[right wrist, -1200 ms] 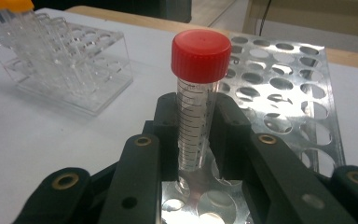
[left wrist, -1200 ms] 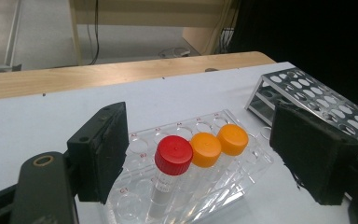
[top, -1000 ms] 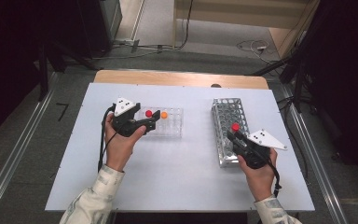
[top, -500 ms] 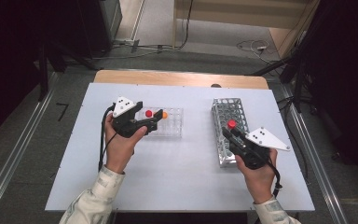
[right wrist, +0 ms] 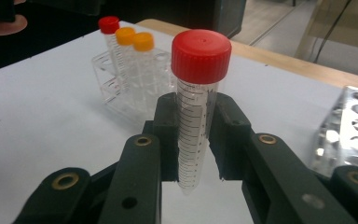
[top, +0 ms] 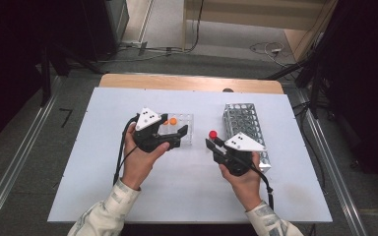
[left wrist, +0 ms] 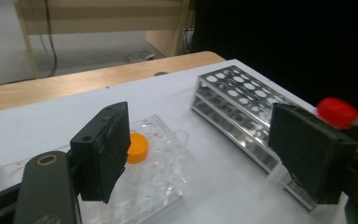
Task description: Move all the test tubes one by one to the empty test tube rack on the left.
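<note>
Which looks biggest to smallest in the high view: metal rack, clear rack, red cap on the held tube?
1. metal rack
2. clear rack, partly hidden by the left gripper, so its full extent is unsure
3. red cap, clearly smallest

One overhead camera, two riding on my grippers

High view looks down over the table [top: 103, 196]; both gripper views sit low and close, sharing the clear rack [left wrist: 158, 186] and the metal rack [left wrist: 235, 100].

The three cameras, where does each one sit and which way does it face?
High view: above the table, looking forward and down; both forearms and tools show.
Left gripper view: rides the left tool, facing the clear rack and metal rack.
Right gripper view: rides the right tool, shut on the red-capped tube.
All share that tube.
</note>
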Available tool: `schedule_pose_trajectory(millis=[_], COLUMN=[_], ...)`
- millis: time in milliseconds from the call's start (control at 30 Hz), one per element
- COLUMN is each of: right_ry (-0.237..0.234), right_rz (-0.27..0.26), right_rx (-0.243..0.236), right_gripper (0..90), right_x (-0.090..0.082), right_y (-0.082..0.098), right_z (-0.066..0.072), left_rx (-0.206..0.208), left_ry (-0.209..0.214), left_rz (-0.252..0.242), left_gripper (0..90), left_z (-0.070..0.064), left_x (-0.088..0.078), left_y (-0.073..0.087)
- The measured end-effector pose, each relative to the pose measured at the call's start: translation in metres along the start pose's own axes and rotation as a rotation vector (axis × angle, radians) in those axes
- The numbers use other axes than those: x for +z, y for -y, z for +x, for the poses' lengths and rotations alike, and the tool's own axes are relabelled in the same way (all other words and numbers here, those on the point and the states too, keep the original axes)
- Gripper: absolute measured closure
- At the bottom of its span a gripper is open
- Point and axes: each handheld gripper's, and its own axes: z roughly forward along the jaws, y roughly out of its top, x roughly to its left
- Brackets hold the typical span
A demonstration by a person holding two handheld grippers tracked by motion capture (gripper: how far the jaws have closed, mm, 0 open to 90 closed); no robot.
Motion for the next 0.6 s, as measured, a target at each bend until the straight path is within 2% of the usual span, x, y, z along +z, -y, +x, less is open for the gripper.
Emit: schedule_pose_trajectory(millis=[200,333,433,600], right_ry=[-0.031,-0.057,-0.075,-0.085], right_rz=[0.024,0.021,0.018,0.012], right_rx=[-0.017,-0.018,-0.018,-0.022], right_gripper=[70.9,70.9,70.9,70.9], right_x=[0.023,0.032,0.035,0.038], right_y=[0.001,-0.003,-0.004,-0.006], right_z=[0.015,0.025,0.032,0.037], left_rx=[0.032,0.057,0.068,0.099], left_ry=[0.049,0.085,0.1,0.094], left_rz=[0.011,0.026,0.031,0.038], left_gripper=[26.8,34.3,44.0,60.0], left_z=[-0.016,-0.023,-0.026,-0.026], left_x=[0.004,0.008,0.01,0.009], left_y=[0.003,0.006,0.009,0.01])
